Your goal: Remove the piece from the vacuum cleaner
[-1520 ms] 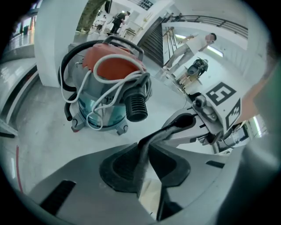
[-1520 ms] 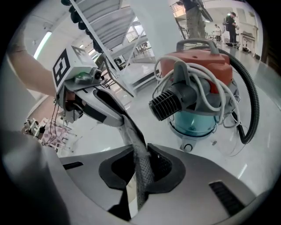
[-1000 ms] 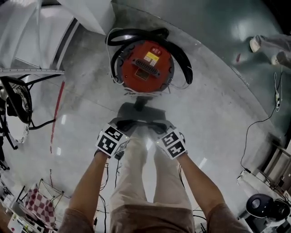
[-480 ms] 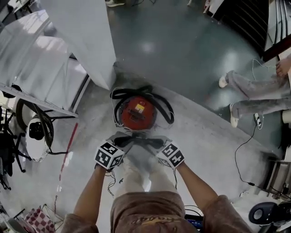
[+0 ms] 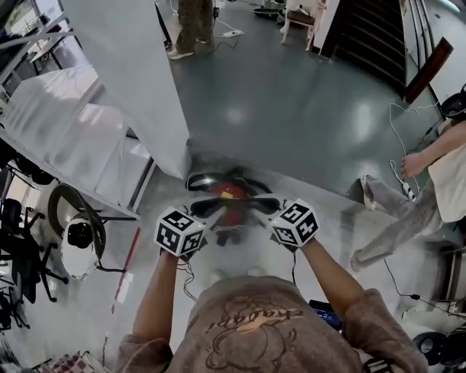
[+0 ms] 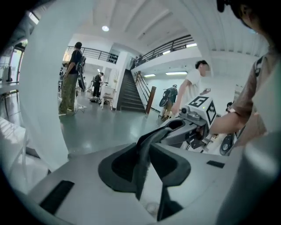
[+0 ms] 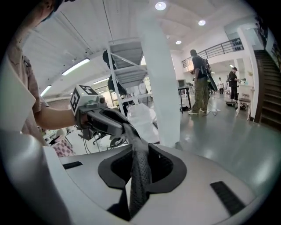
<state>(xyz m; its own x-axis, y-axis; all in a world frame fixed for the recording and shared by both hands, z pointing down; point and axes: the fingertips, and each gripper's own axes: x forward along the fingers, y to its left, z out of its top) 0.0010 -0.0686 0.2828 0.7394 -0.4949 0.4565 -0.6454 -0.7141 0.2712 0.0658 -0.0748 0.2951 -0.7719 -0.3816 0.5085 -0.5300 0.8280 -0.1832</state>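
Note:
The red round vacuum cleaner [image 5: 227, 194] stands on the floor far below, its black hose [image 5: 206, 179] curled round it. A dark mesh strip [image 5: 234, 205] stretches between my two grippers, high above the vacuum. My left gripper [image 5: 210, 213] is shut on one end of the strip [image 6: 141, 154]. My right gripper [image 5: 259, 209] is shut on the other end [image 7: 139, 176]. Both sets of jaws have just been opening a little, with the strip still pinched between them. The left gripper view shows the right gripper [image 6: 189, 128] opposite. The right gripper view shows the left gripper [image 7: 102, 121].
A white pillar [image 5: 135, 95] rises just left of the vacuum, with a white shelf unit [image 5: 69, 138] and a fan [image 5: 76, 234] beside it. A person [image 5: 429, 175] crouches at the right, another stands at the back [image 5: 191, 22]. Cables [image 5: 404, 291] trail on the floor.
Both grippers have risen together with the strip held between them. The vacuum now looks smaller and lies farther below, and more of the room has come into view.

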